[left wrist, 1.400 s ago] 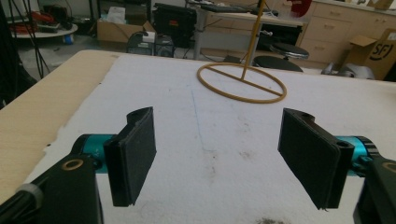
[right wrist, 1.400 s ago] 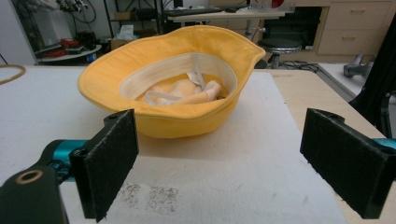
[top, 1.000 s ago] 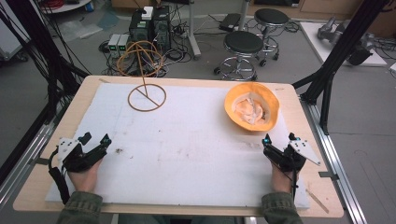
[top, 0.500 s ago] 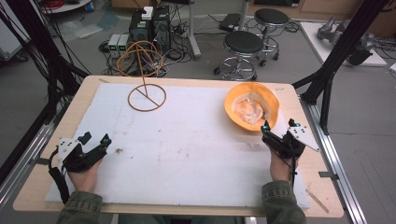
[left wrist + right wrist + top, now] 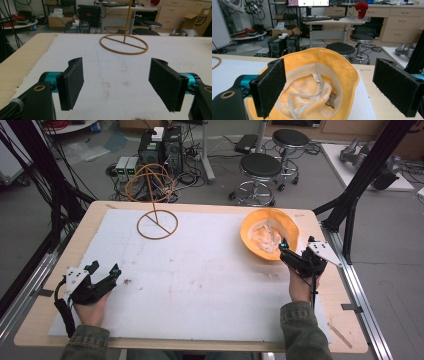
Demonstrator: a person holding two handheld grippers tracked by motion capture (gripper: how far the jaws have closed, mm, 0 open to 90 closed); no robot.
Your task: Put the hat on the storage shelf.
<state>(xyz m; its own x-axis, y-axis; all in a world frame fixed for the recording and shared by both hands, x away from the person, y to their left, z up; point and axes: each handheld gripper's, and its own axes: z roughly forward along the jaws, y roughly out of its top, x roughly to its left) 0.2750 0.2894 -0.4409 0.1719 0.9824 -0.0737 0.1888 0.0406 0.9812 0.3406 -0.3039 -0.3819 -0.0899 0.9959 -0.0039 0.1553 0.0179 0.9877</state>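
1. Nearest me on the left, my left gripper (image 5: 102, 279) rests on the white mat (image 5: 200, 285) where it lay a second ago, fingers spread wide with nothing between them; in the left gripper view the two black pads (image 5: 71, 82) frame bare mat.

2. Over on the right, my right gripper (image 5: 286, 252) is what has changed: a second ago it sat low near the table's right edge, and now my hand (image 5: 300, 287) has carried it farther away from me, up to the near rim of the yellow hat (image 5: 287, 227).

3. Its fingers are wide apart and hold nothing. In the right gripper view the hat's brim (image 5: 352, 75) sits between the pads, the left one over the near-left part of the rim, the right one well off to the side above the bare wooden table (image 5: 372, 75). I cannot tell whether either pad touches the cloth yet.

4. The hat lies crown down at the far right of the mat, its pale lining and straps (image 5: 312, 92) facing up.

5. I judge that I am lining up to pinch the brim; closing on it comes next.

6. Farther off at the far left stands the wire stand (image 5: 157, 224), its ring flat on the mat, untouched and well apart from both grippers.
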